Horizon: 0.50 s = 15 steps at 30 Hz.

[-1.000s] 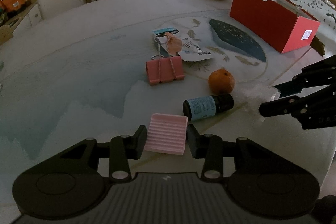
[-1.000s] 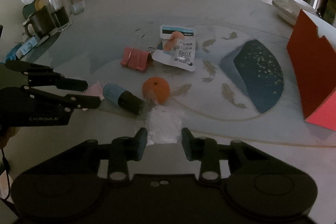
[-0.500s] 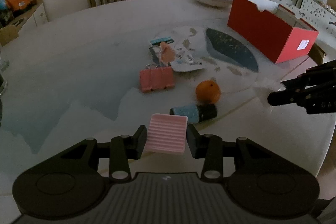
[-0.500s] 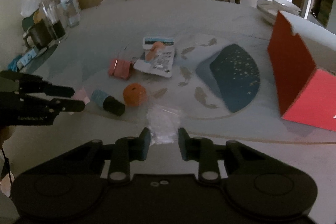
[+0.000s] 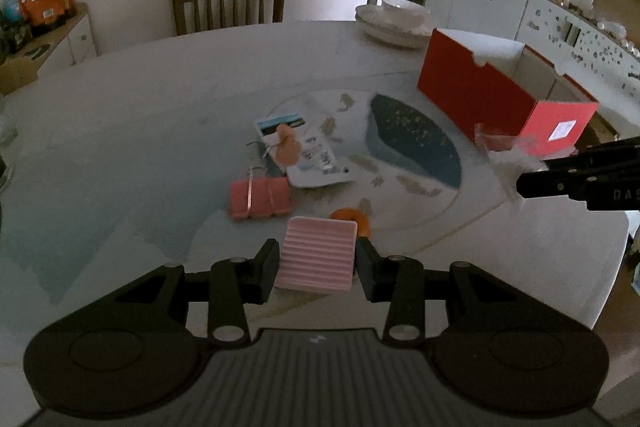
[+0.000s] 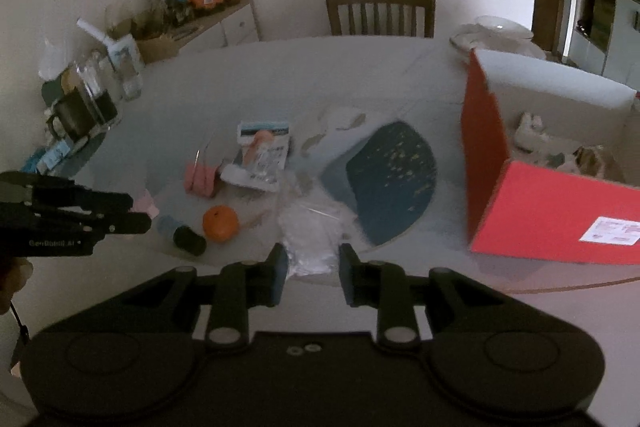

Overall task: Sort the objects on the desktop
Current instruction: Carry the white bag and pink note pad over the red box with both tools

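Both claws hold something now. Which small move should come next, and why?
Probably carry the right claw, shut on the clear plastic bag, over the open red box at its right. The box already holds items, and the left claw grips the pink ribbed pad.

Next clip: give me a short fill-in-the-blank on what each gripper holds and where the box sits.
1. The left gripper is shut on a ribbed ____ pad.
2. The right gripper grips a crumpled clear ____ bag.
3. The open box on the table is ____ outside.
4. An ____ lies beside the small dark-capped bottle.

Missing: pink; plastic; red; orange
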{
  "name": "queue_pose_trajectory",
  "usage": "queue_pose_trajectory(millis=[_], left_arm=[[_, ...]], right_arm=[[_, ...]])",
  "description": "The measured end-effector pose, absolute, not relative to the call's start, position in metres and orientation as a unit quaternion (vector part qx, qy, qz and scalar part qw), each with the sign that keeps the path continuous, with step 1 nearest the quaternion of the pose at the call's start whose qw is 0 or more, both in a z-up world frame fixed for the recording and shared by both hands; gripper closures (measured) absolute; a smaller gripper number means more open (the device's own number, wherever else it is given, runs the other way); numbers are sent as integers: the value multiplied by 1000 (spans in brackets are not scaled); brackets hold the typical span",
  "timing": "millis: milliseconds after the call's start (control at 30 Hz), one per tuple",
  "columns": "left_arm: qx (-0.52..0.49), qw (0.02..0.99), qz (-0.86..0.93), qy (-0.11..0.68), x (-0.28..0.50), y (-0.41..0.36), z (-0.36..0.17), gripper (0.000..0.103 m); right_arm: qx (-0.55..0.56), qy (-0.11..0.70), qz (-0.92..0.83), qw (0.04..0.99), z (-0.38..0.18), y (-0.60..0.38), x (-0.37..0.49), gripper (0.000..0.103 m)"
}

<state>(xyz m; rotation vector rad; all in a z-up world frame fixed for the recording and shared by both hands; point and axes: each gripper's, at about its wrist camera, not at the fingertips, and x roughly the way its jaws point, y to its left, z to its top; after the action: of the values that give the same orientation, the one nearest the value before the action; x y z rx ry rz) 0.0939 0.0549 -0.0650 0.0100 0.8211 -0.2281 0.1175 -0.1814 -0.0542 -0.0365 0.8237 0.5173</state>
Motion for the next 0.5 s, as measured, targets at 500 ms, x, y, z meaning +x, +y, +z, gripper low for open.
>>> queue_pose_trajectory(millis=[500], left_arm=[[-3, 917, -110, 382, 113, -2, -35, 63]], right_arm=[[9, 365, 250, 897, -17, -247, 142, 79]])
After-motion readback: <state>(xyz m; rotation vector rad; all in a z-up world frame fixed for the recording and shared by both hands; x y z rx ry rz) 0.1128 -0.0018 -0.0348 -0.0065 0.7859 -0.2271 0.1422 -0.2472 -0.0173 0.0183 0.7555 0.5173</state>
